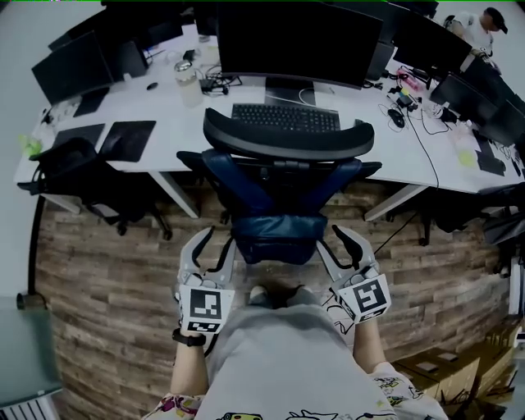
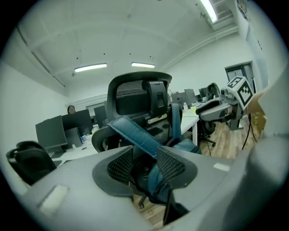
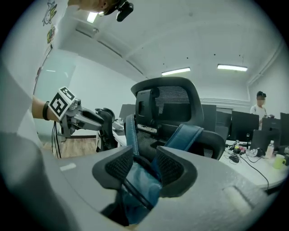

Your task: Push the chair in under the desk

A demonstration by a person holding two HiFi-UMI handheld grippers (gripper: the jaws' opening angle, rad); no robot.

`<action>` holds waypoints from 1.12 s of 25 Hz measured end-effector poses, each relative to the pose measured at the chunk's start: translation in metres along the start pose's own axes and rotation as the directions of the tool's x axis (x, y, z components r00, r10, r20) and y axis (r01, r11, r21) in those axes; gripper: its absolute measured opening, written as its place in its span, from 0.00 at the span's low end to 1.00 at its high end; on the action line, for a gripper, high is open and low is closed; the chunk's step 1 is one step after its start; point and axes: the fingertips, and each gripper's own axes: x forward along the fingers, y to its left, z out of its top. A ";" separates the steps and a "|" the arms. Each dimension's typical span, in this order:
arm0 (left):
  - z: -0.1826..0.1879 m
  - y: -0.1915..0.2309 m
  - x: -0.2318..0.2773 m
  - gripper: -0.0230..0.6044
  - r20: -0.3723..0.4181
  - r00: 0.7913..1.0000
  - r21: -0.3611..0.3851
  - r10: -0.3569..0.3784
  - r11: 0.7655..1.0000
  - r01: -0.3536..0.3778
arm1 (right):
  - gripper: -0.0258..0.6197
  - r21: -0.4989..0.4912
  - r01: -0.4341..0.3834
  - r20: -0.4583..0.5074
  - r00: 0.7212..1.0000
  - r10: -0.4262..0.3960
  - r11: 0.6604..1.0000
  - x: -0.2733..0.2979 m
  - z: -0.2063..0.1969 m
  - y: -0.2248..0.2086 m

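An office chair (image 1: 283,176) with a black headrest (image 1: 287,135) and blue back struts stands facing the white desk (image 1: 156,102), its seat partly under the edge. My left gripper (image 1: 217,239) is at the left side of the chair's blue lower back piece (image 1: 275,234), and my right gripper (image 1: 332,239) is at its right side. In the left gripper view a blue strut (image 2: 135,135) runs into the gap of the left gripper (image 2: 144,164). Blue padding (image 3: 140,178) fills the gap of the right gripper (image 3: 144,167). Both pairs of jaws stand partly apart; pad contact is not clear.
The desk carries a large monitor (image 1: 299,41), a keyboard (image 1: 285,117), a cup (image 1: 187,82), cables and more screens. Another black chair (image 1: 78,176) stands at the left and one (image 1: 459,209) at the right. A person (image 1: 476,25) sits at the far right. The floor is wood plank.
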 end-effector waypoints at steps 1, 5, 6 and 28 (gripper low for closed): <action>-0.001 -0.003 -0.001 0.28 0.004 1.000 -0.021 -0.012 1.000 0.012 | 0.29 0.012 -0.005 0.001 1.000 0.005 1.000 -0.001 -0.001 0.002; -0.005 -0.013 -0.007 0.24 0.008 0.999 -0.093 -0.043 0.995 0.044 | 0.21 0.076 -0.036 -0.016 0.999 0.038 0.996 -0.002 -0.009 0.009; -0.007 -0.015 -0.008 0.22 0.007 0.999 -0.104 -0.048 0.993 0.049 | 0.19 0.096 -0.041 -0.021 0.999 0.043 0.994 -0.002 -0.012 0.010; -0.026 -0.025 -0.016 0.05 -0.002 0.994 -0.208 -0.108 0.972 0.105 | 0.04 0.188 -0.114 -0.044 0.991 0.125 0.976 -0.002 -0.021 0.042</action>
